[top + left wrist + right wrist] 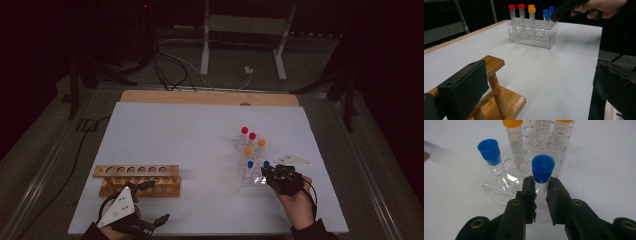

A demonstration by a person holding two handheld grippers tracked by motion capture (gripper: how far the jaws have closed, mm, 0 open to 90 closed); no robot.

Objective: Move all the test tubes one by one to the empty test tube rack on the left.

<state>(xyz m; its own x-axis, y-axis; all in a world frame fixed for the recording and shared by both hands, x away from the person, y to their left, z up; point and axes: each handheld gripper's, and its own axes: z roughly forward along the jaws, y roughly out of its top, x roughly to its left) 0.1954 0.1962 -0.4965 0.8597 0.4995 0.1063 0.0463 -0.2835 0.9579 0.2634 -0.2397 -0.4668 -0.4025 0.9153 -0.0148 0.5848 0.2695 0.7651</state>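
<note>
Right gripper (541, 192) was pinching the blue-capped clear plastic tube (542, 171) just under its cap, so pulling straight up, slowly, out of the clear acrylic rack (496, 188) looked smartest; left gripper (536, 95) sat spread wide.

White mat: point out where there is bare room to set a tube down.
The white mat lies bare between the wooden rack and the clear rack, and along its far edge. It is crowded at the clear rack, where the right gripper grips a blue-capped tube.
</note>
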